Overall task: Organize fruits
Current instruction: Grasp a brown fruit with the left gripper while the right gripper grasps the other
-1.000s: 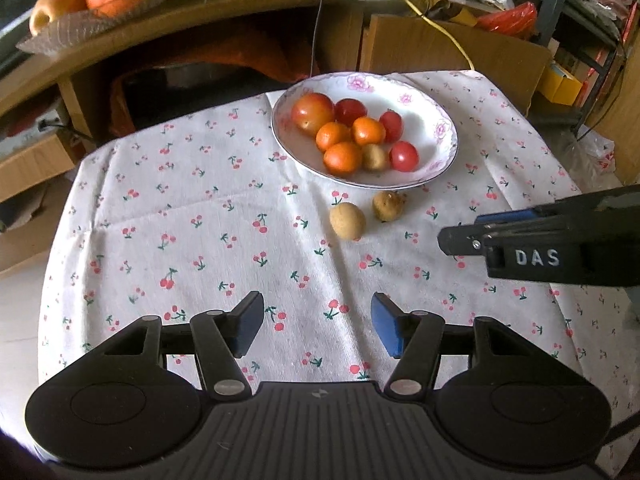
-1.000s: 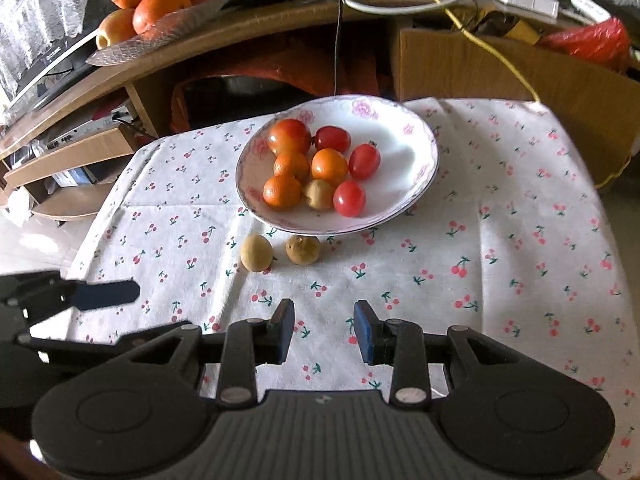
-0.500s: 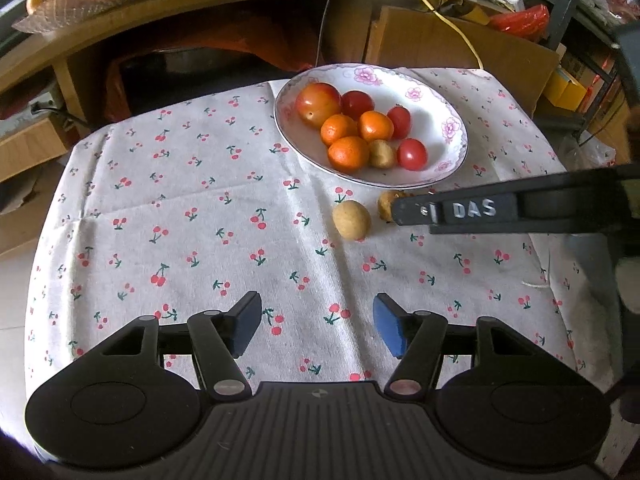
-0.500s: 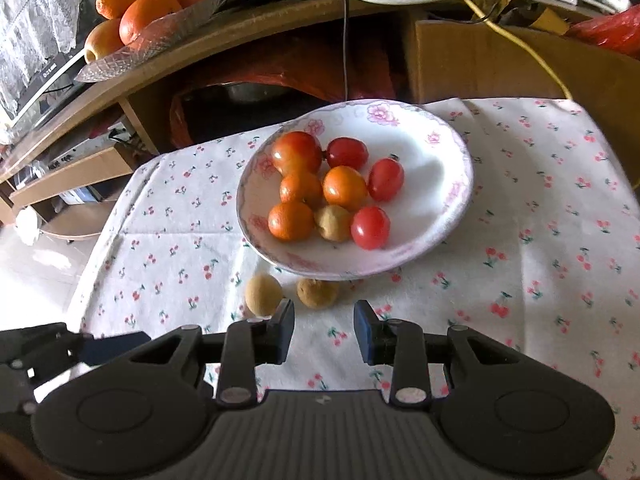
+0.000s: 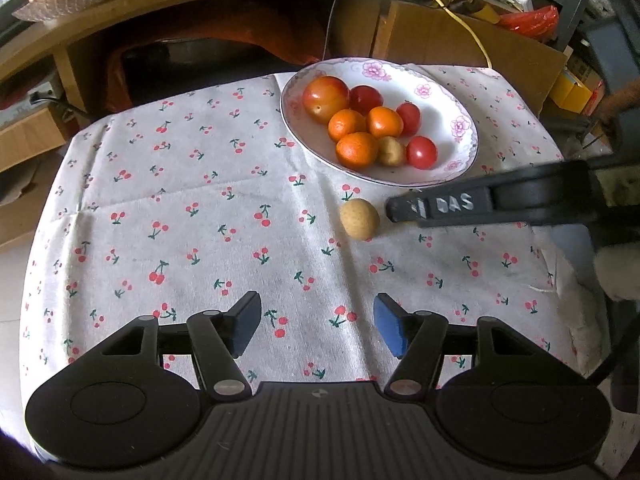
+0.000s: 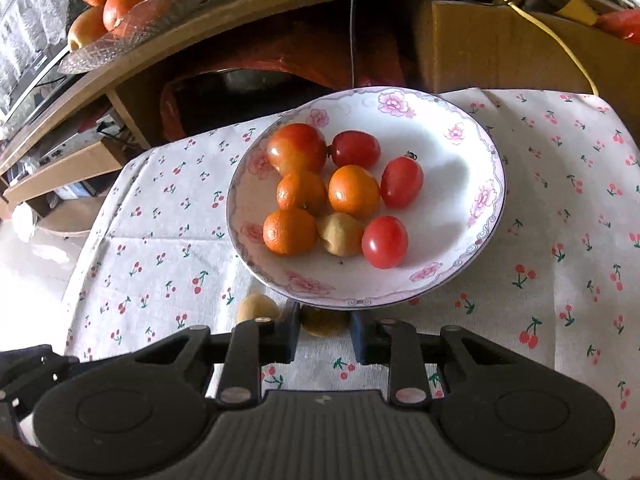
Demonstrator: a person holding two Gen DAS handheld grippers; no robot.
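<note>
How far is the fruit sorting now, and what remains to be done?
Done: eight fruits lie in the bowl. In hand: the right gripper has just been closing on a brown fruit on the cloth beside the bowl, not yet lifted. Left: that fruit and the second brown fruit probably go into the bowl. The left gripper is open and empty.

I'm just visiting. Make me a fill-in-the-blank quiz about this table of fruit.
1. The plate holds ___ small oranges.
2. The cloth is printed with red ___.
3. The left tool stands ___, with nothing between its pads.

Missing words: three; cherries; open.
</note>
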